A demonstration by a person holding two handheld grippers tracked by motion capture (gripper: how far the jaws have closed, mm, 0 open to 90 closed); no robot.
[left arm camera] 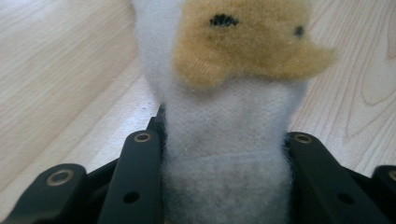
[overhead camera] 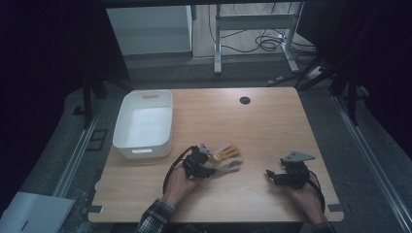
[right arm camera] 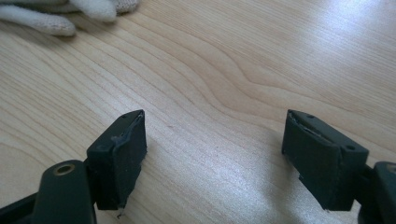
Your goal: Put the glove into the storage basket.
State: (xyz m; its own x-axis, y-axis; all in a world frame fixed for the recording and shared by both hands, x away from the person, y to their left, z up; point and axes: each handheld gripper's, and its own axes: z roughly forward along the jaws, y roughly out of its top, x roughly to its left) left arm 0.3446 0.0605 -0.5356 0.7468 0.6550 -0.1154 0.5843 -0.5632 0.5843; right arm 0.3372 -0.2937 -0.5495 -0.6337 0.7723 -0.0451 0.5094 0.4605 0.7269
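Note:
A white knit work glove (overhead camera: 227, 158) with a tan palm patch lies on the wooden table (overhead camera: 272, 126) near the front, left of centre. My left gripper (overhead camera: 203, 162) is shut on it. In the left gripper view both black jaws press against the sides of the glove's cuff (left arm camera: 229, 154), and the tan patch sits farther out. My right gripper (overhead camera: 268, 174) rests low over the table at the front right, open, with bare wood between its pads (right arm camera: 119, 149). White glove fingertips (right arm camera: 56, 16) show at the top left of the right gripper view.
A white plastic bin (overhead camera: 142, 151) stands at the table's left side, behind the left hand. A round cable hole (overhead camera: 245, 100) is near the far edge. A metal desk frame and cables lie on the floor beyond the table.

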